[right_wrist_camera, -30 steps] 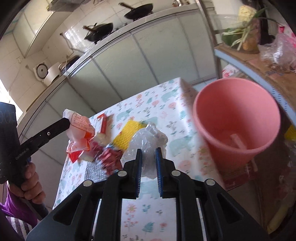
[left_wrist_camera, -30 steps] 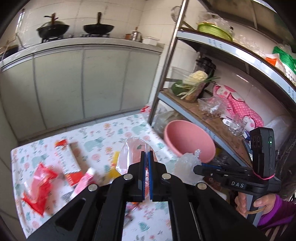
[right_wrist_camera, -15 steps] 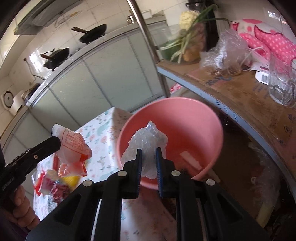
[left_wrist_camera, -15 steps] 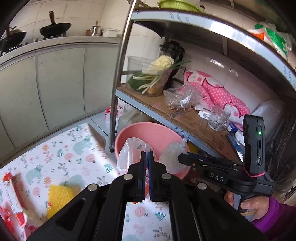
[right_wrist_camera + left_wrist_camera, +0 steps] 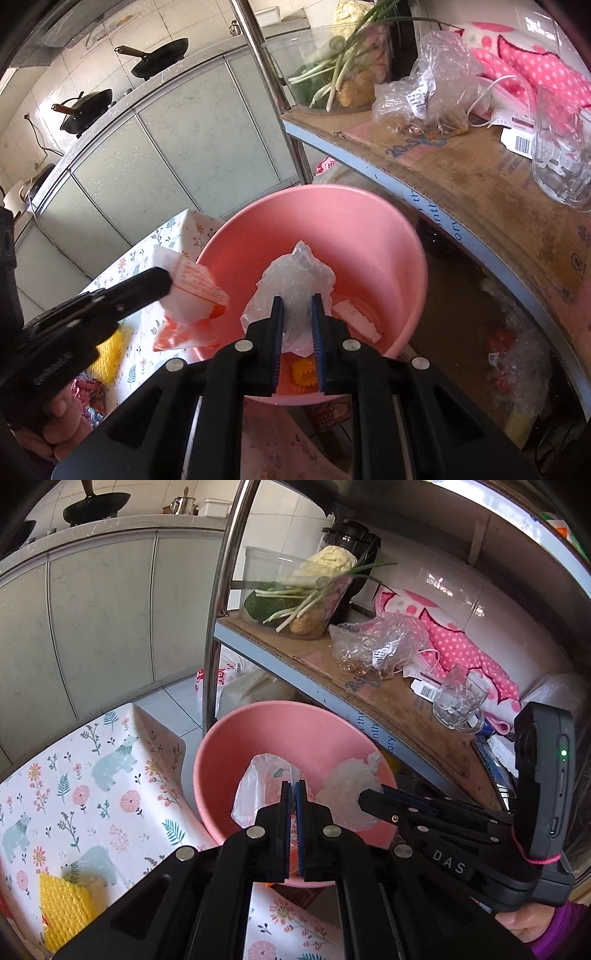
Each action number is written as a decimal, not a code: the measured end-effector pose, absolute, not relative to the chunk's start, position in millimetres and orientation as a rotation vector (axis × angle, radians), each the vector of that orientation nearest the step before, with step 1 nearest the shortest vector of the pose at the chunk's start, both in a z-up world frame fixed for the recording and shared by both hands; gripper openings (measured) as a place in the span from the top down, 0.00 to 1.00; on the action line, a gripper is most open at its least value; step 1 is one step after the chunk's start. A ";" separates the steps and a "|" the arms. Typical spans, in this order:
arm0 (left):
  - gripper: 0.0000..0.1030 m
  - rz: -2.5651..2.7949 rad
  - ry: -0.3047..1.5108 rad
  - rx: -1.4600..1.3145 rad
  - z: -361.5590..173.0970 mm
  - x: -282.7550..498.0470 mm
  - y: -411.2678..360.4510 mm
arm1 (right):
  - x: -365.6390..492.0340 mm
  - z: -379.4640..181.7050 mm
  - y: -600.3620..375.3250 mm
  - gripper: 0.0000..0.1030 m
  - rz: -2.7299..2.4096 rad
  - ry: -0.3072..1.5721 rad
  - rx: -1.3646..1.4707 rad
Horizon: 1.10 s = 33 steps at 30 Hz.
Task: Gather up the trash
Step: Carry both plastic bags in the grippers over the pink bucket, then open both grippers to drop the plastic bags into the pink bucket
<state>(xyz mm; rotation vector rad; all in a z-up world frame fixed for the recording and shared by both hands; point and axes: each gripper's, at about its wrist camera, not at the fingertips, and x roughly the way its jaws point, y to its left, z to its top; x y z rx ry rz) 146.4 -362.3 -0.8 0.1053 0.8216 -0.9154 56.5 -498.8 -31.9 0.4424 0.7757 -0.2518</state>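
A pink bucket (image 5: 229,746) stands beside the table, under the shelf. Over its mouth my left gripper (image 5: 294,786) is shut on a thin white-and-orange plastic wrapper (image 5: 258,786). In the right wrist view that wrapper (image 5: 195,291) hangs from the left gripper (image 5: 166,282) above the bucket's left rim. My right gripper (image 5: 297,301) is shut on a crumpled clear plastic bag (image 5: 295,273) over the middle of the bucket (image 5: 369,229). A white scrap (image 5: 356,319) and a yellow piece (image 5: 303,369) lie at the bottom.
A steel shelf post (image 5: 218,609) rises just behind the bucket. The cardboard-lined shelf (image 5: 388,701) overhangs it with a vegetable tub, a plastic bag and a glass mug (image 5: 456,705). On the floral tablecloth (image 5: 92,775) at left lie a yellow net (image 5: 62,904) and red wrappers (image 5: 86,387).
Both grippers have swung away from the table and down to the pink bucket's mouth, each still holding its piece of plastic.
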 end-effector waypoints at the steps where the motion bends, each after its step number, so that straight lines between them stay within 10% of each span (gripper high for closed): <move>1: 0.98 -0.913 0.822 0.109 -2.2 147.1 -364.7 | 57.2 -32.2 -499.2 0.85 -0.254 0.773 0.442; 19: 0.60 -0.889 0.824 0.057 11.8 148.2 -354.1 | 61.5 -43.3 -501.4 0.70 -0.272 0.817 0.405; 33: 0.52 -0.812 0.787 0.069 24.8 114.0 -329.4 | 43.0 -26.3 -470.9 0.70 -0.182 0.779 0.382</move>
